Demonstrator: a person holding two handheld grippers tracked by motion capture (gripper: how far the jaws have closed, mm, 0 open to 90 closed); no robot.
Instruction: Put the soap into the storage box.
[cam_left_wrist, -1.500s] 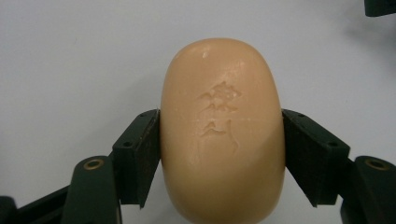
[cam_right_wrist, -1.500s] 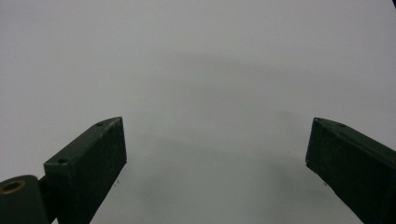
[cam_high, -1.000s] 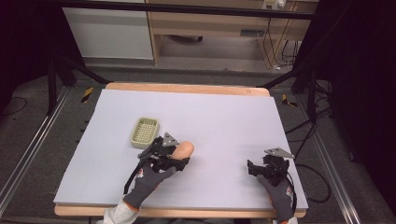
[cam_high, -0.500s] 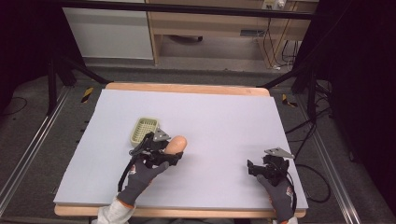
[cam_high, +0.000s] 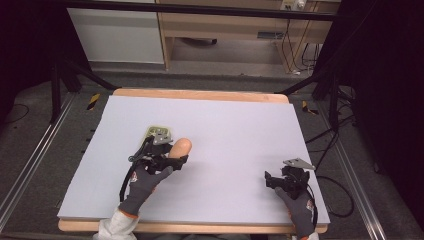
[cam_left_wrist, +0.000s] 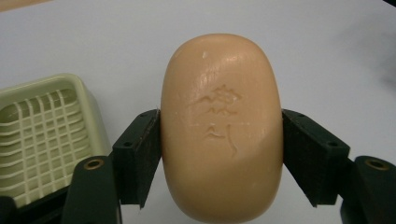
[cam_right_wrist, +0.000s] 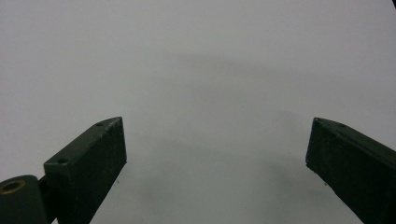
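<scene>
Peach-coloured soap (cam_left_wrist: 221, 126): a smooth oval bar with a stamped mark on its upper face, pinched across its narrow waist, its long axis running away from the camera in the left gripper view; in the high view it sits left of centre, poking up and right out of the tongs
Left tongs (cam_left_wrist: 222, 156): clenched on the soap – both black pads lie flat against its sides, which looks like the surest hold on a slick, rounded bar, since the long ends would give the pads little to bear on
Height of the soap: it seems to hang clear of the tabletop (cam_high: 235, 130), though the gap under it is hard to read in the high view
Soap dish (cam_left_wrist: 44, 135): pale green plastic with a slotted grid floor, at the left edge of the left gripper view, just beside the left pad; in the high view it is mostly hidden behind the left tongs at centre left
Why the dish is close: judging by the grip and the nearness, the bar is probably meant for the grid, where it would drain – the dish stands open side up, ready for it
Right tongs (cam_right_wrist: 217, 158): released, jaws wide apart over bare white surface with nothing between them; in the high view they rest at the lower right, well apart from the soap – seemingly parked out of the way while one hand does the work
Risk: a wet or waxy bar could slip forward out of a side pinch if tilted nose down
</scene>
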